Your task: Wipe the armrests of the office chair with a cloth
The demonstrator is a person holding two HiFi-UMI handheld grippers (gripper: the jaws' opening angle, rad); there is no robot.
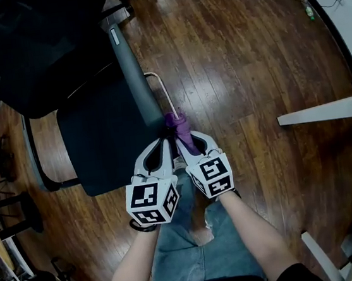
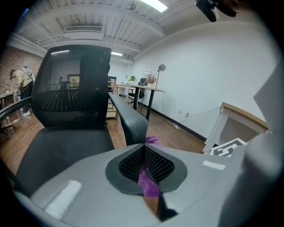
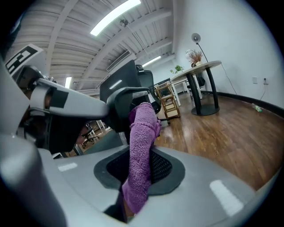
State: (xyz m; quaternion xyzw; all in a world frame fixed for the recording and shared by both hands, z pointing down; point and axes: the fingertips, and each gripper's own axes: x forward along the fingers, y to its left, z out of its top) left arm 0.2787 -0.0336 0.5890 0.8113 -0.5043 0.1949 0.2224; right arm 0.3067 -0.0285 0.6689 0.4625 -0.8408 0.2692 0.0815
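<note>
Looking down from my head, my left gripper [image 1: 162,146] and my right gripper [image 1: 188,143] sit side by side, nearly touching, both aimed at the near end of the office chair's right armrest [image 1: 131,72]. The purple cloth [image 1: 175,121] is bunched at that end, just past my fingertips, and a strip of it trails back between the two grippers. The dark seat [image 1: 102,139] lies just left of the armrest, the mesh backrest [image 1: 31,52] beyond it, all on a wooden floor [image 1: 252,83]. In the left gripper view my fingers are clenched, the two ribbed pads meeting in a line with a thin strip of the cloth caught in the seam. A little more purple peeks out past the tips, right at the foot of the armrest, which runs away from me beside the seat. In the right gripper view my fingers are clamped on a thick fold of the cloth, which stands up out of the pads and leans a little to the right. A round table [image 3: 199,66] stands well off across the room.
</note>
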